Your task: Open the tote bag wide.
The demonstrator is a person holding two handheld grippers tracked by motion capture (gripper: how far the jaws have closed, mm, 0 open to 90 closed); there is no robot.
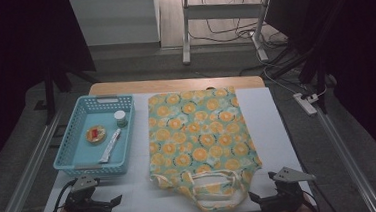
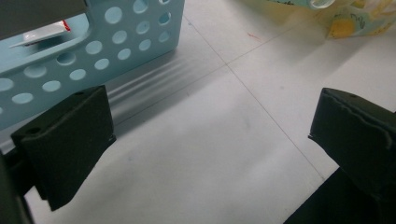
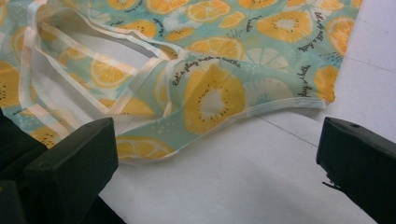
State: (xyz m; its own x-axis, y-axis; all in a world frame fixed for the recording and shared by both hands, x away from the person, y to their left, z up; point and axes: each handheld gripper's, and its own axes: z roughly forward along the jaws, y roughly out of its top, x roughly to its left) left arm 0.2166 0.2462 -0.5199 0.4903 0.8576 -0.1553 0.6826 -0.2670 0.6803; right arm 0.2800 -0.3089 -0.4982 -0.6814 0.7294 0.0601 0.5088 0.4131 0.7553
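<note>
Both grippers, left gripper (image 2: 210,135) and right gripper (image 3: 217,158), gape wide, holding nothing.

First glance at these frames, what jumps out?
The orange-print tote bag lies flat mid-table, handles toward the person. Left of it sits a blue basket holding a small jar, a round tin and a tube. Both grippers rest open at the near edge: the left gripper below the basket, the right gripper by the bag's handles.
</note>
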